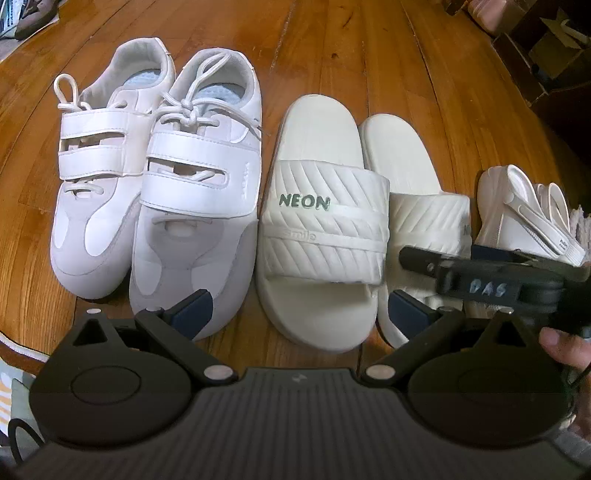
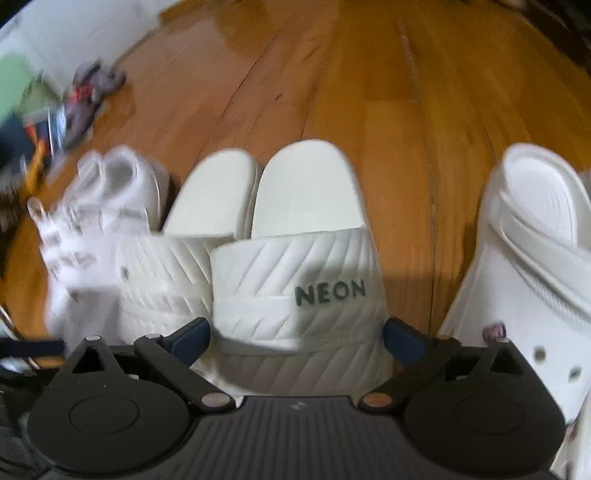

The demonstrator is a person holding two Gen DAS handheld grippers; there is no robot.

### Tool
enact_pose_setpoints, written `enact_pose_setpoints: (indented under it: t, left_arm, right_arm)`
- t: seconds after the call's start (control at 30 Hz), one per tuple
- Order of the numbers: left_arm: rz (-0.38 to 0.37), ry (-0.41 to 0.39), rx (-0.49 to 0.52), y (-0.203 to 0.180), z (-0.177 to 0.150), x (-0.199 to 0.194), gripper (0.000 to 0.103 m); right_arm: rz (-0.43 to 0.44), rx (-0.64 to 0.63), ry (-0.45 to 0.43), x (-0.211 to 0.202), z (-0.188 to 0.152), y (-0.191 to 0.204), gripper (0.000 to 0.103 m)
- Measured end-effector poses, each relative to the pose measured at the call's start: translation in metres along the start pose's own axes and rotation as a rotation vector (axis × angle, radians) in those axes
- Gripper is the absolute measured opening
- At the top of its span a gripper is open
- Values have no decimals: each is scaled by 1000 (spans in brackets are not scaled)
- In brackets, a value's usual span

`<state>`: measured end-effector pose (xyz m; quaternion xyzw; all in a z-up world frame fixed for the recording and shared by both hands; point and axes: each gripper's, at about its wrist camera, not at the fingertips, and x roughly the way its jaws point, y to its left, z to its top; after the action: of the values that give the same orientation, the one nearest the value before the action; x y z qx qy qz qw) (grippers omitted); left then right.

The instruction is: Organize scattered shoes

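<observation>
On the wood floor a pair of white strap sneakers point(image 1: 155, 192) stands side by side at the left. Beside them lies a pair of white NEON slides, the left slide point(image 1: 321, 229) and the right slide point(image 1: 417, 206), toes toward me. A white clog point(image 1: 524, 218) sits at the far right. My left gripper point(image 1: 301, 308) hangs open above the toes of the inner sneaker and the left slide, holding nothing. My right gripper point(image 2: 297, 332) is open, its fingers straddling the strap of the right slide point(image 2: 299, 280). The clog point(image 2: 535, 258) lies to its right.
Cardboard boxes point(image 1: 546, 48) stand at the far right. Papers and a dark shoe point(image 1: 29, 18) lie at the far left, blurred clutter point(image 2: 74, 103) by a white wall. A hand point(image 1: 565, 350) holds the right gripper's body point(image 1: 487, 284). Bare floor point(image 1: 351, 55) stretches beyond the shoes.
</observation>
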<state>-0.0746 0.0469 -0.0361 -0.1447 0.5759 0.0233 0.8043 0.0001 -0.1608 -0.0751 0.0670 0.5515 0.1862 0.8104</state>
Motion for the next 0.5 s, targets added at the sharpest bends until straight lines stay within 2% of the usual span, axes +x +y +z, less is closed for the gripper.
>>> enact_pose_setpoints:
  t: [0.17,0.5]
  left_arm:
    - [9,1,-18,5,2,2,103]
    - [9,23,-8,-2,1,8,103]
  right_arm:
    - [-29,-19,-14,-6,0,-8,101]
    - [2,-21,24,-4,-5,-3,101]
